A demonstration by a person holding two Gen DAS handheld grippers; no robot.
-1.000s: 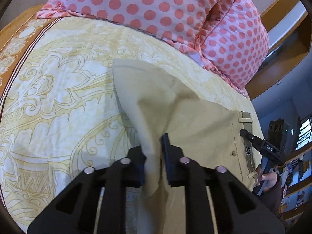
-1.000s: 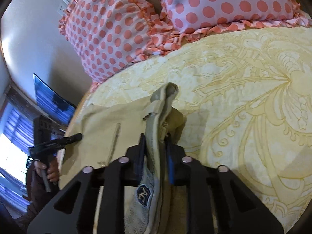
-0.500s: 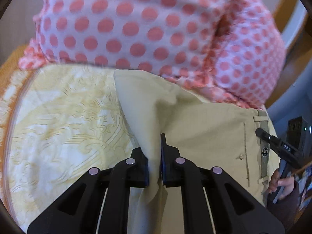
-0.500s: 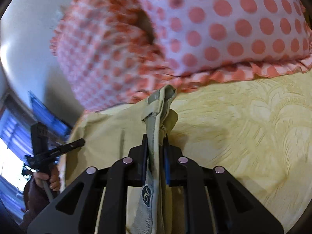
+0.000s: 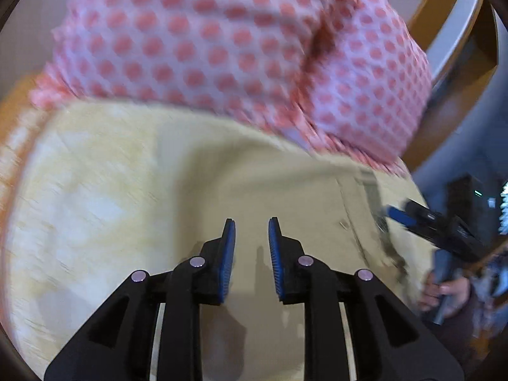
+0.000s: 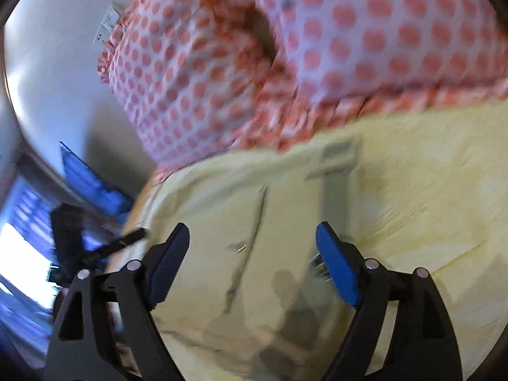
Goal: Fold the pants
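Note:
The beige pants [image 5: 285,190] lie flat on the yellow patterned bedspread [image 5: 79,197], close to the pillows. My left gripper [image 5: 251,223] is open with a narrow gap, empty, just above the cloth. In the right wrist view the pants [image 6: 254,216] show a pocket seam and the waistband [image 6: 336,158]. My right gripper [image 6: 254,231] is wide open and empty above them. The right gripper also shows at the right of the left wrist view [image 5: 438,228]. Both views are motion-blurred.
Pink polka-dot pillows [image 5: 222,41] fill the far side of the bed, also in the right wrist view [image 6: 317,47]. A wooden headboard [image 5: 444,16] stands at the upper right. A white wall with a socket plate [image 6: 106,25] and a window [image 6: 19,254] lie to the left.
Both grippers have opened and let go of the pants, which now lie flat on the bed. Both have moved toward the pillows.

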